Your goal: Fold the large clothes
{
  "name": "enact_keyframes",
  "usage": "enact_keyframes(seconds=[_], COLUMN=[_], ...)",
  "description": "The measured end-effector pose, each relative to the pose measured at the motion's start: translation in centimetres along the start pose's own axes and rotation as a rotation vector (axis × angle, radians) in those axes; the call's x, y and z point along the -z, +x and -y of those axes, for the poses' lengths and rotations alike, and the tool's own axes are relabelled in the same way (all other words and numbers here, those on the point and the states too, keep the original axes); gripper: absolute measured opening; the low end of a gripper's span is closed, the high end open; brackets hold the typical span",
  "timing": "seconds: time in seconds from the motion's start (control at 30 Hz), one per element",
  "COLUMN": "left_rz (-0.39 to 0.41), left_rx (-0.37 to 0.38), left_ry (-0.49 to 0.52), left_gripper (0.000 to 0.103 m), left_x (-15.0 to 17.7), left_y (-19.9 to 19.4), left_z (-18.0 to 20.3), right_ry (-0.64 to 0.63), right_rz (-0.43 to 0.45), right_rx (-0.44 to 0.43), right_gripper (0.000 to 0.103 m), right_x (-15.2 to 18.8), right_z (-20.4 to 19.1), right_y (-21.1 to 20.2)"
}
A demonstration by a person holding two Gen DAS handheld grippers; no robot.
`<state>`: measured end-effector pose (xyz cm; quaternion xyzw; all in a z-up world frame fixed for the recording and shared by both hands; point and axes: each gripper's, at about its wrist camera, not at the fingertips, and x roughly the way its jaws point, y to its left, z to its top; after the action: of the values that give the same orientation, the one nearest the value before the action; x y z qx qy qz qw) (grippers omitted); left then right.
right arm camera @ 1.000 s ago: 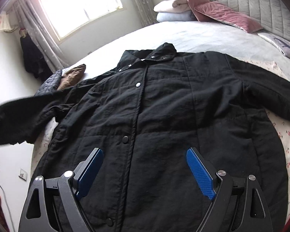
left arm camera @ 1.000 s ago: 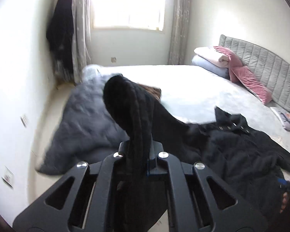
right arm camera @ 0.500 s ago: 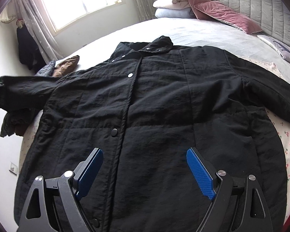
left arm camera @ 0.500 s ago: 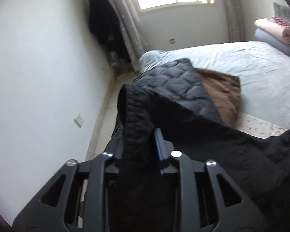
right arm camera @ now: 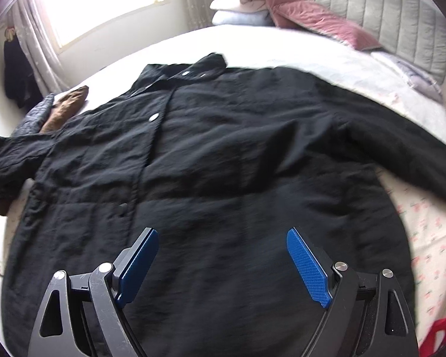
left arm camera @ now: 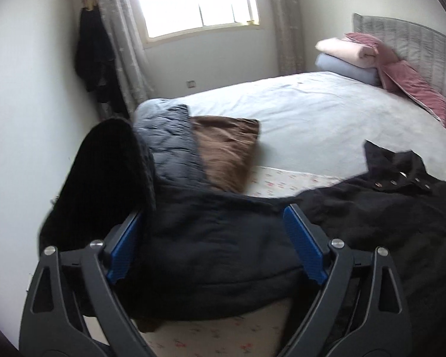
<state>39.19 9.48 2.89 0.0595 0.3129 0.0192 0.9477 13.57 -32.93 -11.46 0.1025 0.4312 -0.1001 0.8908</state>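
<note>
Daylight is pouring through the window at twelve o'clock, with curtains hanging beside it. White walls are enclosing the bed; a grey padded headboard is standing at two o'clock, behind stacked pillows.

Left wrist view: low at the black coat's sleeve end, facing the window. Right wrist view: above coat hem, close, facing the headboard. Shared: coat, folded brown garment.
</note>
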Motion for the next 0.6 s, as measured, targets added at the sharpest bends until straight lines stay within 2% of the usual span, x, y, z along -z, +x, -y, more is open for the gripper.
enact_keyframes(seconds=[0.1,0.2,0.3,0.33,0.37,0.43,0.6], left_rz=[-0.056,-0.124,-0.247,-0.288,-0.290,-0.216,-0.253], left_rx=[0.154,0.333,0.446,0.446,0.421,0.410,0.398], left_ry=[0.035,-0.016,-0.065,-0.061,-0.034,0.018,0.040], left_gripper=[0.091,0.091,0.091,0.091,0.091,0.091,0.091], left_x=[2.2,5.7,10.8,12.6,13.9,15.1,16.7], left_y=[0.8,2.3,3.8,4.5,4.6,3.2,0.5], left_z=[5.3,9.0,11.7,12.3,12.5,12.5,11.6], right_ry=[0.055,0.086,0.047,0.007,-0.039,-0.063,0.019], right_rz=[0.009,0.009,-0.036,-0.045,-0.040,-0.058,-0.075], right_rx=[0.058,0.105,0.148,0.146,0.143,0.125,0.015], right_gripper=[0.089,0.089,0.089,0.089,0.089,0.089,0.090], right_x=[-0.2,-0.2,0.4,0.8,1.3,1.9,4.0], right_z=[2.7,5.1,6.6,6.9,7.1,8.2,12.2], right_y=[1.3,2.7,4.0,4.2,3.9,3.3,1.7])
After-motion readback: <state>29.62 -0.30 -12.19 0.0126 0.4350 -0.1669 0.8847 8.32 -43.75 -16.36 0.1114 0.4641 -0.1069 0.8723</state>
